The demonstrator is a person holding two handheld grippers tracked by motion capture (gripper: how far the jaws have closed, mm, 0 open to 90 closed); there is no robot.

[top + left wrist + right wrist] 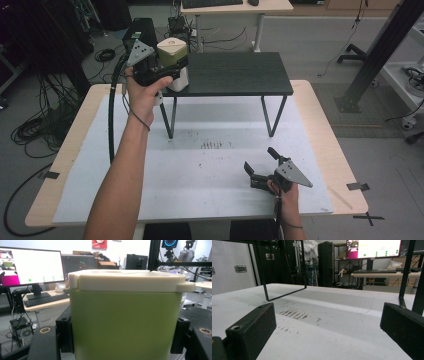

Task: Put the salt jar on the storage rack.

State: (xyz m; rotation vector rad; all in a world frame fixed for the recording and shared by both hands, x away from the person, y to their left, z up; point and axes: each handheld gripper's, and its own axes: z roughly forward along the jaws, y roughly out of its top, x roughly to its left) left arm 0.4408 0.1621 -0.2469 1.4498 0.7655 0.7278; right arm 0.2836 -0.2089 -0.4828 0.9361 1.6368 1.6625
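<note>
A boxy green container (172,52) with a cream lid sits at the left end of the black raised shelf (235,75). My left gripper (179,70) is shut on its sides, held up by the person's raised left hand. In the left gripper view the container (125,322) fills the space between the black pads (65,332). I cannot tell if its base rests on the shelf. My right gripper (259,159) lies low over the white mat (200,170) at the front right, open, with nothing between its fingers (252,330).
The shelf stands on thin black legs (171,117) over the mat, with open room beneath it. Dark smudges (212,145) mark the mat's middle. The wooden table edge (320,125) frames the mat. Cables and a desk lie on the floor beyond.
</note>
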